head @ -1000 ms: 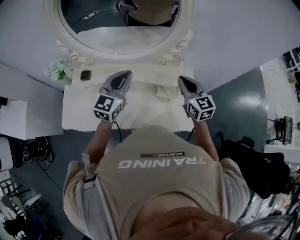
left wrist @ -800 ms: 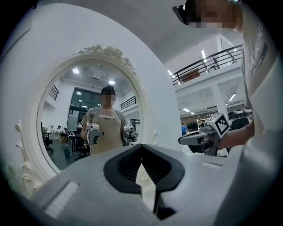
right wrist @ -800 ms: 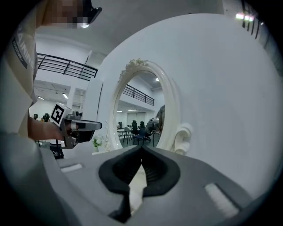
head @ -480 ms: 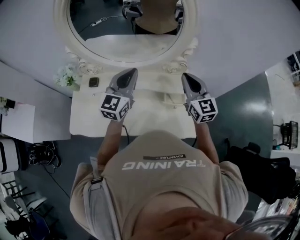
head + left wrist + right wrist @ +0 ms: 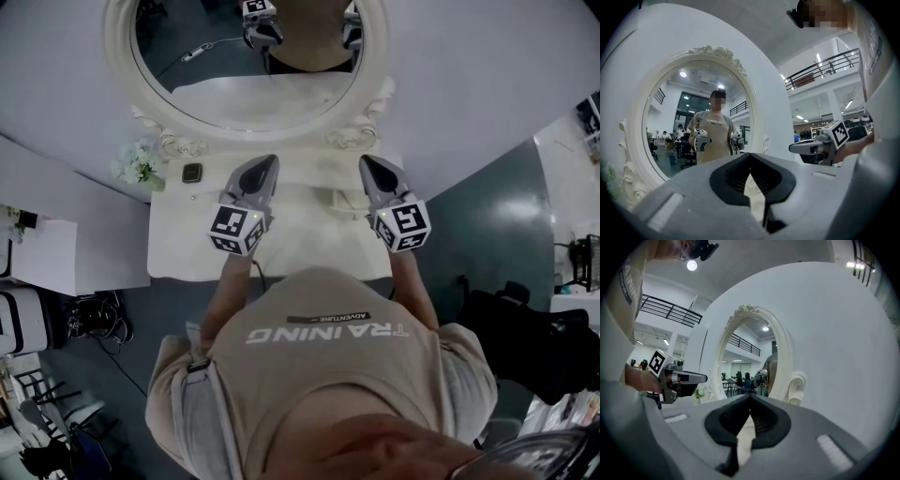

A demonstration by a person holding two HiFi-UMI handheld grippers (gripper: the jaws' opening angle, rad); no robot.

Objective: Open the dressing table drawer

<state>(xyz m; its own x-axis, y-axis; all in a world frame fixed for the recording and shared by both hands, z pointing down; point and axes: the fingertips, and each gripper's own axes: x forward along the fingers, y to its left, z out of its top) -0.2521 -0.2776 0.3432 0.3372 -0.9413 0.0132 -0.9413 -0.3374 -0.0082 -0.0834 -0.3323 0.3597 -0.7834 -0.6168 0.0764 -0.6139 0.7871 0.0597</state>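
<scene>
White dressing table point(image 5: 178, 253) stands below its oval mirror point(image 5: 216, 56), white flowers point(image 5: 138, 161) on its left corner; its drawer is hidden under the top. Your left gripper point(image 5: 266, 162) and right gripper point(image 5: 367, 161) hover above it, each with jaws closed on nothing. Your shirt point(image 5: 328, 375) reads "TRAINING" and "ADVENTURE".

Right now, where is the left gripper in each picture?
Head view: left gripper, left of centre, over the white table, facing the mirror.
Left gripper view: the gripper fills the bottom, jaws together.
Right gripper view: the gripper at far left, side-on.
Shared landmark: the oval mirror.
</scene>
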